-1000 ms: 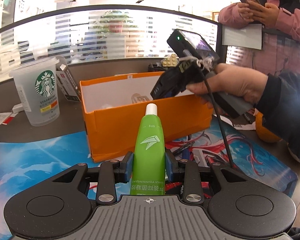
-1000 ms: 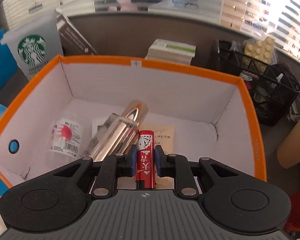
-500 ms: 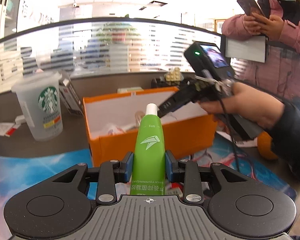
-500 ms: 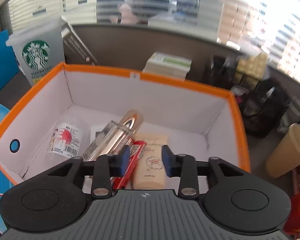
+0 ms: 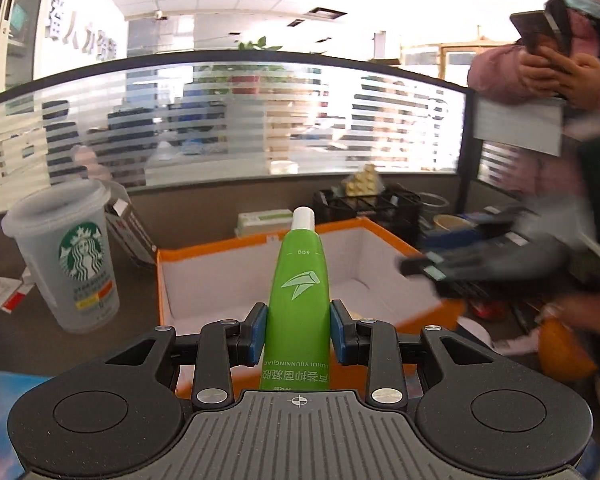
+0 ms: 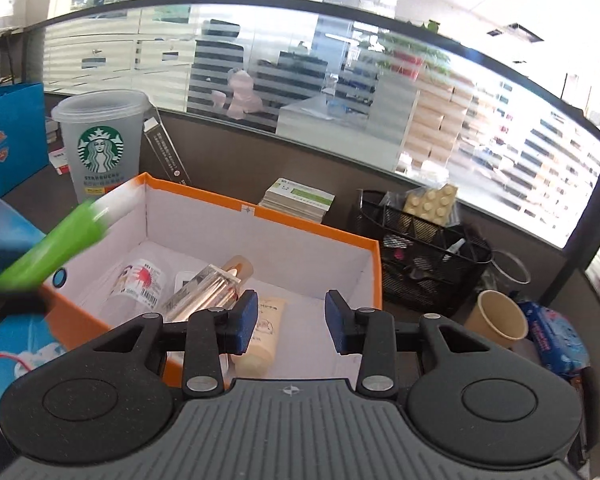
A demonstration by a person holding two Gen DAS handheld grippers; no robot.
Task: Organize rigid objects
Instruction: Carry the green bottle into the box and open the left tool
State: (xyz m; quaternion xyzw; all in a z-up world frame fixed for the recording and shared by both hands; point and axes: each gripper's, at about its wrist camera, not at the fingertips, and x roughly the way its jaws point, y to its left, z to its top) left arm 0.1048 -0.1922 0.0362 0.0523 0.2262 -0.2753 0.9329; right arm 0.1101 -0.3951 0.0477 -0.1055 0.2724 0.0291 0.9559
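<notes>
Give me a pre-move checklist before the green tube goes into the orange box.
1. Left claw shut on the green tube, both pads against its sides: ok.
2. Tube pointing cap first toward the orange box: ok.
3. Right claw empty and open: ok.
4. Right claw out of the box: ok, it sits above the near rim, blurred in the left view.
5. Free floor in the box for the tube: ok, the right rear part is bare; a clear bottle, a labelled jar and a cream tube lie left and middle.
6. Red item dropped flat in the box: cannot tell, not visible.
</notes>
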